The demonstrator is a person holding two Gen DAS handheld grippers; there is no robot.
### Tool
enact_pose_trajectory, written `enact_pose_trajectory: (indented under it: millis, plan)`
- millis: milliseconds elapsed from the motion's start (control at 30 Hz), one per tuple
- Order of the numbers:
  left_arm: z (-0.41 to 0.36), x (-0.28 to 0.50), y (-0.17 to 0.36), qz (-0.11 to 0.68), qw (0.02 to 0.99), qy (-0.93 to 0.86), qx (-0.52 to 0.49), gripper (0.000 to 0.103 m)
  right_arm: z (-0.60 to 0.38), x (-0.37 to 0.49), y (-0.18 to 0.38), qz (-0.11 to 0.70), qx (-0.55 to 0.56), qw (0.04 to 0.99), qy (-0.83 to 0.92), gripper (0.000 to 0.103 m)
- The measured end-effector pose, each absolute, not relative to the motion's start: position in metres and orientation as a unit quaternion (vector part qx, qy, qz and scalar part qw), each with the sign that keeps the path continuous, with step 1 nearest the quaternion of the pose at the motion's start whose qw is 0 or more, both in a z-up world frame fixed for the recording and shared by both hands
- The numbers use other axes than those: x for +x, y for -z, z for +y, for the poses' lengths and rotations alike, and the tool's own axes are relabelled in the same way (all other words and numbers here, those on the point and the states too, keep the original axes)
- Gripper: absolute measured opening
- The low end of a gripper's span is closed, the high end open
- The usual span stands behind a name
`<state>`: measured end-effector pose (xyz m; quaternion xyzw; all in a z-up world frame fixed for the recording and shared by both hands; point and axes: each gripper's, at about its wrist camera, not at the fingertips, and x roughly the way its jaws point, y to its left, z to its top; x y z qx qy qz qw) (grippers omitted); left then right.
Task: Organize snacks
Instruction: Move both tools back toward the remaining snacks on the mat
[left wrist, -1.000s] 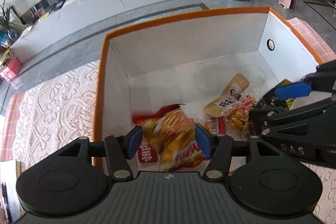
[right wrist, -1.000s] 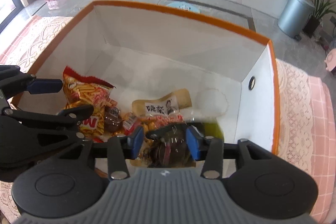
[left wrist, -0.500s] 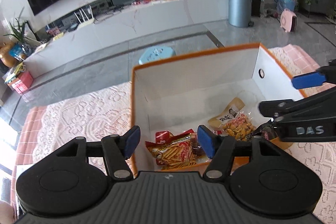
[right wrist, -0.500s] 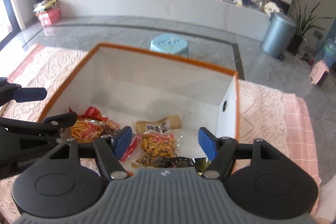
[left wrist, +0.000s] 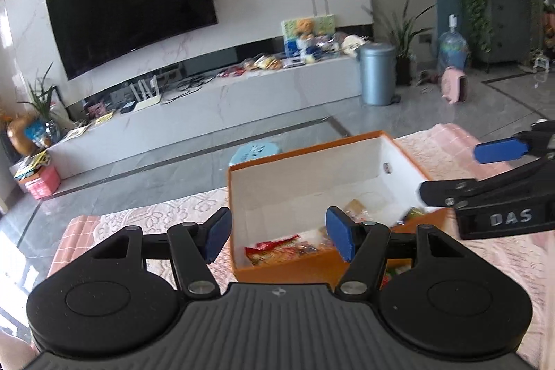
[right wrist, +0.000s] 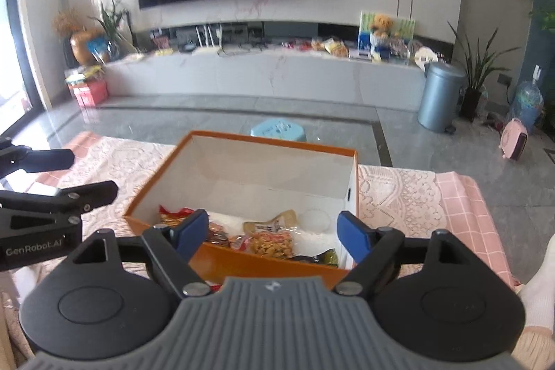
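Right wrist view: the right gripper (right wrist: 270, 233) has just been opening, nothing between its jaws — like the empty, spread left gripper (left wrist: 277, 236). Both have lifted away; the snacks (right wrist: 270, 240) lie below in the orange box (right wrist: 242, 260) — drop-off looks finished.

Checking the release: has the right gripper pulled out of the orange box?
Yes. The right gripper has risen back above the orange box rim, jaws having just opened, empty.
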<state>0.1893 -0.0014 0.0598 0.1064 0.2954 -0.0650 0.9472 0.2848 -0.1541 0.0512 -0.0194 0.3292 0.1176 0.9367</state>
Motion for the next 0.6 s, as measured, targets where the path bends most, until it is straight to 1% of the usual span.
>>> enact_pose_trajectory:
  millis: [167, 400, 500, 600]
  plan:
    - [-0.002, 0.158, -0.060, 0.292, 0.948, 0.080, 0.101, 0.074, -0.157, 0.235, -0.050, 0.301, -0.007, 0.948, -0.109, 0.087]
    - [0.002, 0.118, -0.038, 0.306, 0.944, 0.098, 0.075, 0.074, -0.164, 0.179, -0.021, 0.313, 0.021, 0.945, -0.088, 0.087]
    - [0.006, 0.104, -0.025, 0.320, 0.940, 0.103, 0.057, 0.074, -0.168, 0.160, -0.009, 0.325, 0.040, 0.941, -0.084, 0.089]
    - [0.011, 0.096, -0.008, 0.339, 0.934, 0.106, 0.041, 0.073, -0.164, 0.142, 0.004, 0.329, 0.035, 0.941, -0.073, 0.089]
